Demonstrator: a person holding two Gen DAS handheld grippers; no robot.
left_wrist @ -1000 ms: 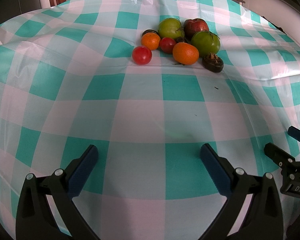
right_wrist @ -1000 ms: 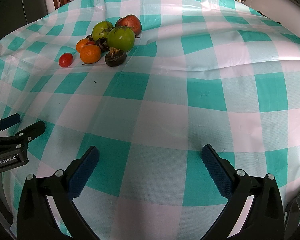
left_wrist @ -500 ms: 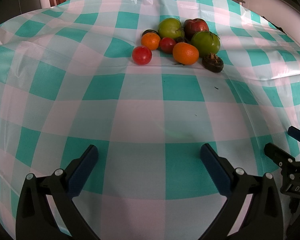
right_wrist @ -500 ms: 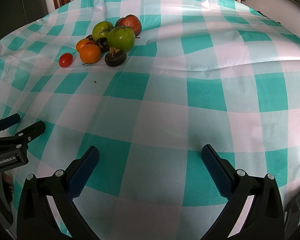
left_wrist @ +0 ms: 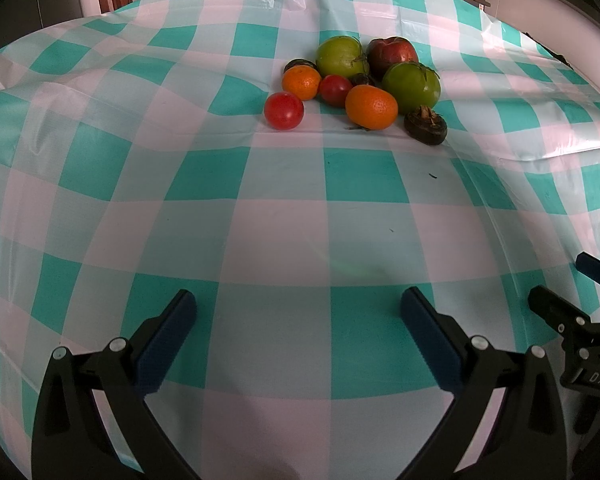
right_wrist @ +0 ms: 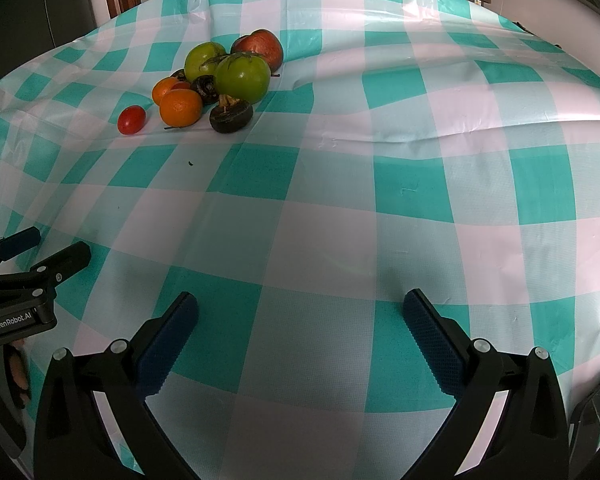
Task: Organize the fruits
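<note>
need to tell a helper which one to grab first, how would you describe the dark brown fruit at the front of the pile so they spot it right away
On the teal and white checked tablecloth a single cluster of fruit lies toward the far side. At its near right edge, just in front of the big green tomato and right of the larger orange, lies the dark brown fruit. It is the only squat, dull, almost black piece at the front, with a dry tan tuft on top.

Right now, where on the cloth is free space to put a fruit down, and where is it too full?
The checked tablecloth lies bare between the fruit pile and both open grippers, left and right. It is bare also right of the dark fruit. It is crowded around the green tomato and the orange, where the fruits touch.
</note>
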